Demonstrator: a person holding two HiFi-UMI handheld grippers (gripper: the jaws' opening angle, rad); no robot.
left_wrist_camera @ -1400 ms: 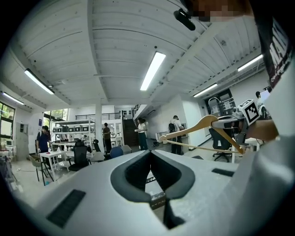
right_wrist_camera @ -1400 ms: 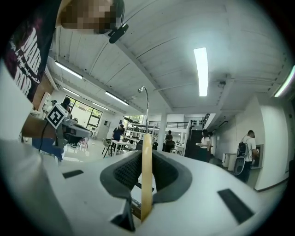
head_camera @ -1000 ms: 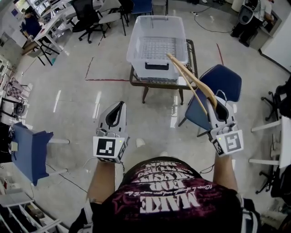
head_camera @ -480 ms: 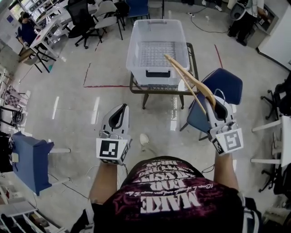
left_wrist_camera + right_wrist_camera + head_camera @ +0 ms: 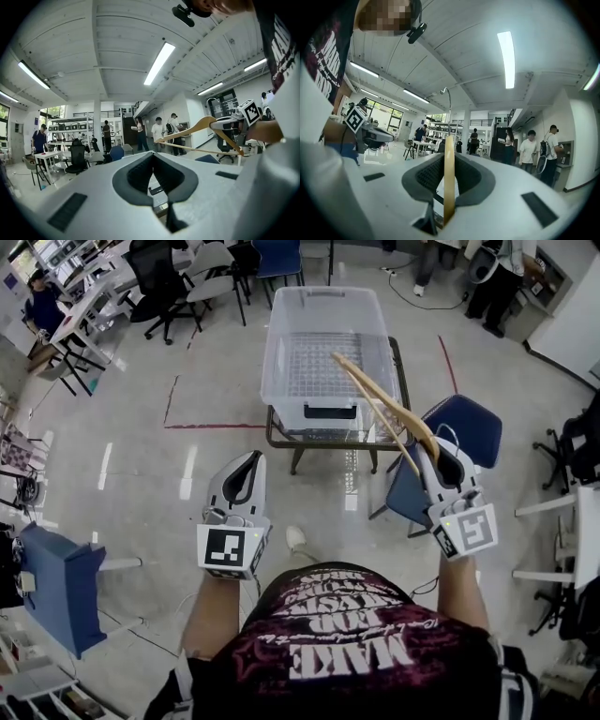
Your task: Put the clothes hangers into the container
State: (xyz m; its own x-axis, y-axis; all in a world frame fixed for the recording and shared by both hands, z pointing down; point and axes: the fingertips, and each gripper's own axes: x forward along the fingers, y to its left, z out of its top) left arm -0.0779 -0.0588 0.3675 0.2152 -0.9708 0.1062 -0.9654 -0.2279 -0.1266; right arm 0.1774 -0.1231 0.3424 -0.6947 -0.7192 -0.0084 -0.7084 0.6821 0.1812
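Note:
A wooden clothes hanger (image 5: 384,407) juts up and forward from my right gripper (image 5: 448,457), which is shut on its end; its far end hangs over the clear plastic container (image 5: 323,306). In the right gripper view the hanger (image 5: 449,178) stands edge-on between the two pads, its metal hook rising above. The container sits on a small dark table (image 5: 398,362) ahead of me and looks empty. My left gripper (image 5: 246,470) is held low at the left, shut with nothing in it. From the left gripper view the hanger (image 5: 199,133) shows at the right.
A blue chair (image 5: 459,423) stands right of the table, under my right gripper. Another blue chair (image 5: 61,582) is at the left. Office chairs and desks (image 5: 169,273) line the back; people stand at the far right. Red tape marks the glossy floor.
The container and table have slid slightly lower and closer in the head view as I step forward. Both grippers keep their pose; the hanger stays gripped.

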